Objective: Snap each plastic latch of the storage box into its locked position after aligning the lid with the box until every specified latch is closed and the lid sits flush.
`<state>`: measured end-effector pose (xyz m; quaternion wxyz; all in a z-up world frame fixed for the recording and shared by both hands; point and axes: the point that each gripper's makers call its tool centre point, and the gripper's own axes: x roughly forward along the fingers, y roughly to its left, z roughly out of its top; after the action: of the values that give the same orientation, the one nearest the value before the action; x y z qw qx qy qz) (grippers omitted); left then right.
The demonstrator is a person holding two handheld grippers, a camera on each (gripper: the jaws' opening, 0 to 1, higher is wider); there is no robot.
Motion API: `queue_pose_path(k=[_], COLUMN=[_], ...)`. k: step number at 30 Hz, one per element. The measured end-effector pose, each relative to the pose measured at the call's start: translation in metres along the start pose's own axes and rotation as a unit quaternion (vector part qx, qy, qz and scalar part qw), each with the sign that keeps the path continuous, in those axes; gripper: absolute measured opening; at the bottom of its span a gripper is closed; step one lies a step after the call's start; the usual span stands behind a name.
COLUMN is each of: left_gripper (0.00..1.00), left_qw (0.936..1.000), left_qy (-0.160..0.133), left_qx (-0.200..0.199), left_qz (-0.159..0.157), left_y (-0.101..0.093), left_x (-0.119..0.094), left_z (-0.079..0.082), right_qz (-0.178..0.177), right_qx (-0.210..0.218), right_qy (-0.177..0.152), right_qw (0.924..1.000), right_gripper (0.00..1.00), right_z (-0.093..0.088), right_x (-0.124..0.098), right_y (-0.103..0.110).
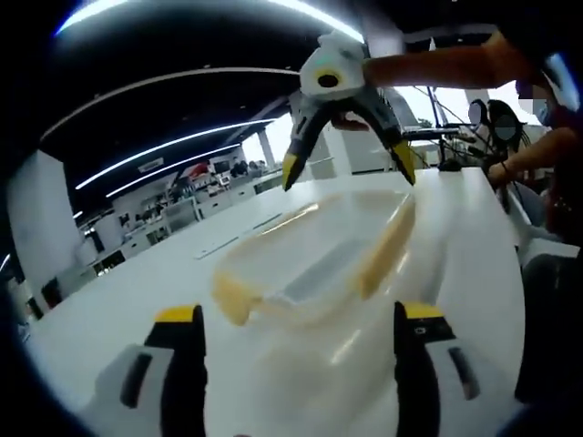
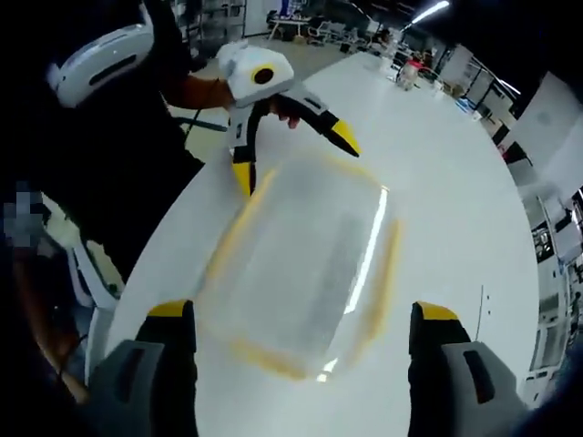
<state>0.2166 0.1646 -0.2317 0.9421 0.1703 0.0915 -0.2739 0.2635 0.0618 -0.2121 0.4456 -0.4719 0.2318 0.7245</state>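
Alignment looks underway: storage box lies on the white counter between both grippers, left gripper at twelve o'clock, right gripper opposite, fingers spread, pinching nothing. Next, press yellow latches down.

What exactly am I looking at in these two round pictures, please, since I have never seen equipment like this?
A person holds a two-jaw gripper in each hand, and a fisheye camera rides on each one. In the left gripper view, the left gripper rises from the bottom, jaws open, and the right gripper faces it, also open. The right gripper view is the reverse: the right gripper is below, the left gripper opposite. Between them, on a white table, lies a clear plastic storage box with yellowish edges, blurred. Neither gripper holds anything; both hover at the box's ends.
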Motion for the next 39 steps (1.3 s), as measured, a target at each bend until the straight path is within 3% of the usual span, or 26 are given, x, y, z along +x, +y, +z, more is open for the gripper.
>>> queue_pose_path(k=[8,16,33,39], left_gripper=[0.81,0.75,0.71,0.70], left_qw=[0.9998,0.9990,0.9987,0.9983], left_qy=[-0.002,-0.007,-0.027,-0.035], left_qx=[0.017,0.031,0.006,0.002], left_qz=[0.008,0.031,0.042,0.045], left_y=[0.003,0.007,-0.002,-0.003], left_x=[0.006,0.007,0.014,0.015], left_z=[-0.003,-0.008,-0.009,-0.009], right_qz=[0.044,0.075,0.148,0.158], right_qx=[0.008,0.010,0.032,0.063], right_qy=[0.034,0.052,0.079,0.090], right_qw=[0.9984,0.9958,0.9854,0.9812], right_gripper=[0.96,0.95,0.86,0.80], right_z=[-0.001,-0.001,0.002,0.002], right_x=[0.012,0.019,0.030,0.029], right_y=[-0.019,-0.024,-0.013,-0.026])
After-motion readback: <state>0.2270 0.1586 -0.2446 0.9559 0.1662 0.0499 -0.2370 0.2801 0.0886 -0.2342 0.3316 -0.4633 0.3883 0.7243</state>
